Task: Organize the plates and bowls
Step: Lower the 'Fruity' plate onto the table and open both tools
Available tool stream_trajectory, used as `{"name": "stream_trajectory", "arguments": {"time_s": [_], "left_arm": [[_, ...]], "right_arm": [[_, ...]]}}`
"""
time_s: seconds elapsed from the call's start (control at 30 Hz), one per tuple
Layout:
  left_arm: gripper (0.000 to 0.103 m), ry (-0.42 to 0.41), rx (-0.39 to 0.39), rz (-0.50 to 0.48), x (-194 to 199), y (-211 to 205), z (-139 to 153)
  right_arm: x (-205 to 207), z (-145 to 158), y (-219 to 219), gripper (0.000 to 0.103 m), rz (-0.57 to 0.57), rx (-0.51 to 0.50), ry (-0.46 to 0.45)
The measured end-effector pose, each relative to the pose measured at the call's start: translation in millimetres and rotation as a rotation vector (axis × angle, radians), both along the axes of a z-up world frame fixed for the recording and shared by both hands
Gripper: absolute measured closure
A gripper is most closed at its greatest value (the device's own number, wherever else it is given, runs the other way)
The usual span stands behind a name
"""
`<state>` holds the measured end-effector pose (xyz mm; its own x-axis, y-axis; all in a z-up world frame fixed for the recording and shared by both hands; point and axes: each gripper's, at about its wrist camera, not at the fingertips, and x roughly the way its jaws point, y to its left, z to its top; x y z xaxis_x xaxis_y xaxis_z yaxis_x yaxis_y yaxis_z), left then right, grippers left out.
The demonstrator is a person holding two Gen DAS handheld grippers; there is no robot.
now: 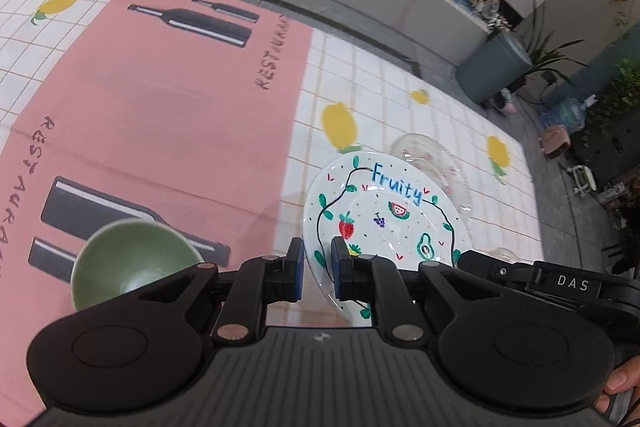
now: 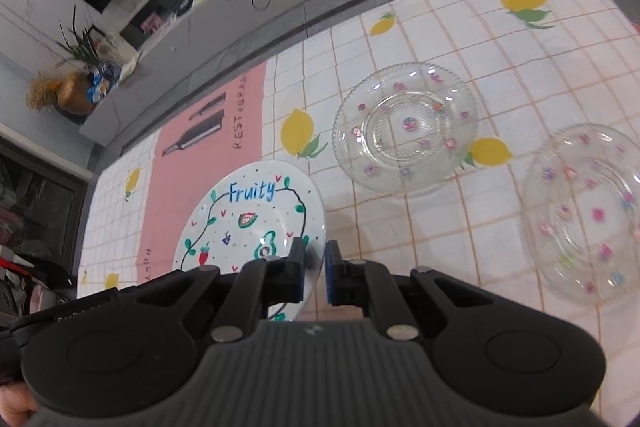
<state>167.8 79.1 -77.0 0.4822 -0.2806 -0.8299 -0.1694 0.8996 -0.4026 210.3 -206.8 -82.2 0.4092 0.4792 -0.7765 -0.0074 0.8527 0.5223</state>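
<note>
The white plate (image 1: 384,223) with the word "Fruity" and painted fruit on it is being held at its two opposite edges, above the table (image 1: 160,115). It is tilting, and no part of it is resting on the cloth. The left gripper (image 1: 317,269) is closing its blue pads on the plate's left rim, with only a narrow gap between the jaws, filled by the rim. The right gripper (image 2: 314,273) is clamping the right rim of the same plate (image 2: 248,223) in the same way, its jaws almost closed on the thin edge.

Just to the left of the plate, a green bowl (image 1: 132,263) is standing upright on the pink part of the cloth, partly hidden behind the left gripper's body. Beyond the plate's far right edge, a clear glass plate (image 2: 406,127) with small coloured flowers is lying flat on the checked cloth with lemons. Further to the right of the plate, a second glass plate (image 2: 584,211) of the same kind is lying flat, well apart from the first one. In the left wrist view, fingers of a person's hand (image 1: 618,383) are gripping the right gripper's handle at the lower right corner.
</note>
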Motion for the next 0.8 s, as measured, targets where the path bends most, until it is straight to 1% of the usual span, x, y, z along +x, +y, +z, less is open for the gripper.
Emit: {"name": "stream_trajectory", "arguments": {"time_s": [0.17, 0.33, 0.53, 0.8], "left_arm": [[0.088, 0.054, 0.013, 0.021, 15, 5, -22], [0.088, 0.094, 0.039, 0.018, 23, 1, -39], [0.088, 0.118, 0.094, -0.003, 26, -4, -49], [0.088, 0.138, 0.205, -0.046, 28, -18, -59]], "right_arm": [[32, -28, 11, 0.095, 0.050, -0.015, 0.052], [51, -51, 17, 0.095, 0.094, -0.041, 0.104], [57, -71, 20, 0.094, 0.112, -0.052, 0.142], [57, -85, 30, 0.094, 0.138, -0.096, 0.158]]}}
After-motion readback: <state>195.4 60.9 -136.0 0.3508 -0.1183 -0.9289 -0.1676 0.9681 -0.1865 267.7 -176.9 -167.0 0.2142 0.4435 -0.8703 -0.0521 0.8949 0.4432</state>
